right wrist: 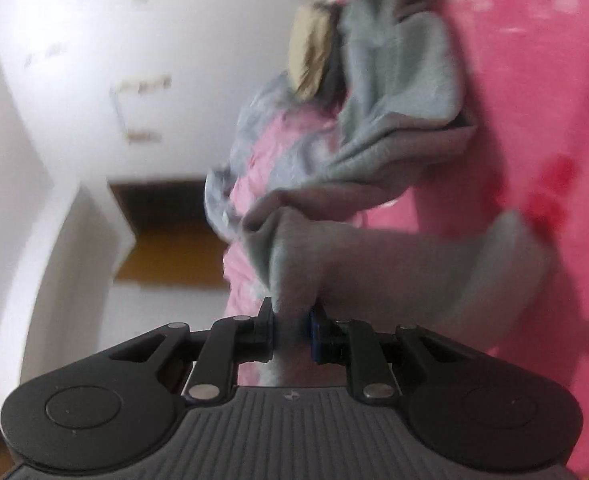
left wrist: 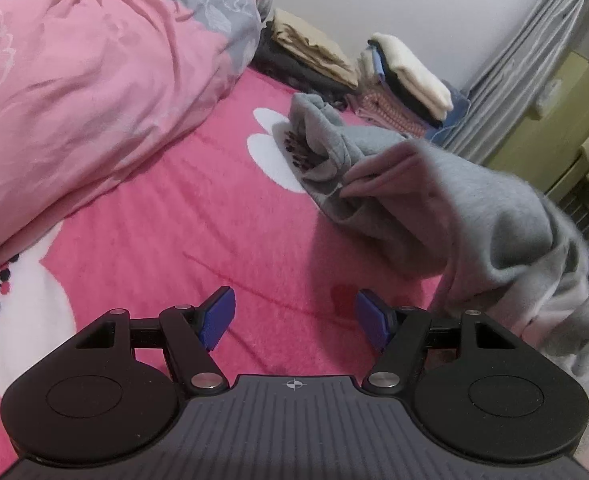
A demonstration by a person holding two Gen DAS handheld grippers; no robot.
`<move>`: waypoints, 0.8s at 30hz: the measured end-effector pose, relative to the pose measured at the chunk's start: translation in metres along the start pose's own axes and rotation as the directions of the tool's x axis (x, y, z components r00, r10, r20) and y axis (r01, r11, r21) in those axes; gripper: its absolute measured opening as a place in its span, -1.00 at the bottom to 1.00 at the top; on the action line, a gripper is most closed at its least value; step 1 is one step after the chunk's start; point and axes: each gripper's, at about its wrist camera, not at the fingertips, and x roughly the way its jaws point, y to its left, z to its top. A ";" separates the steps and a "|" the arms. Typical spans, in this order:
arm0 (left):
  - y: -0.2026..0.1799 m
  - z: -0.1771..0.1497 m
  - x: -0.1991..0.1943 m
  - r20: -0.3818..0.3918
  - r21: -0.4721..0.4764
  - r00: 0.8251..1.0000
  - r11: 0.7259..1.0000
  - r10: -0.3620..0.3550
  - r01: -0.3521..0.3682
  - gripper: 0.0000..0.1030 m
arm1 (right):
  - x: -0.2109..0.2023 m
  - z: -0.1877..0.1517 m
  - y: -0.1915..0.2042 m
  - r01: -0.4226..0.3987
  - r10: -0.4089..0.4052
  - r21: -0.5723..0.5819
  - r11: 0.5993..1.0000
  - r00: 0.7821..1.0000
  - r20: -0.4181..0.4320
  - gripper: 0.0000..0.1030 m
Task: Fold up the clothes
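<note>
in the left wrist view the garment (left wrist: pixel 434 200) lies on the blanket (left wrist: pixel 174 240), right of centre and ahead of the left gripper (left wrist: pixel 294 320). the bunched duvet (left wrist: pixel 94 80) sits on the left. stacks of folded clothes (left wrist: pixel 374 72) rest behind the garment, against the wall (left wrist: pixel 414 0). a curtain (left wrist: pixel 534 60) hangs at the far right.

Pink flowered bed (left wrist: pixel 182 240): pink-grey duvet (left wrist: pixel 94 80), grey garment (left wrist: pixel 414 184), 2 folded stacks (left wrist: pixel 374 68) on it.

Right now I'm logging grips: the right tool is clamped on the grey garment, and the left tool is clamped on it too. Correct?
Not quite. The right tool is clamped on the grey garment, but the left tool is open over the pink blanket, holding nothing, as the left wrist view shows.
</note>
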 end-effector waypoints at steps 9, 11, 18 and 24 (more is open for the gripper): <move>-0.025 -0.016 0.010 -0.073 0.100 0.996 0.993 -0.051 0.058 0.30 | -0.070 -0.008 -0.055 0.464 -0.459 0.028 0.885 0.863 0.211 -0.08; -0.032 -0.021 0.012 -0.086 0.130 0.994 0.989 -0.060 0.071 0.30 | -0.080 -0.016 -0.037 0.532 -0.503 -0.044 0.846 0.822 0.268 0.00; -0.056 -0.042 0.021 -0.155 0.217 0.983 0.968 -0.094 0.127 0.30 | -0.064 -0.060 0.039 0.660 -0.526 -0.469 0.587 0.751 0.398 0.01; -0.076 -0.060 0.023 -0.201 0.311 0.974 0.937 -0.100 0.160 0.30 | 0.030 -0.112 0.066 0.584 -0.586 -0.805 0.104 0.690 0.425 0.04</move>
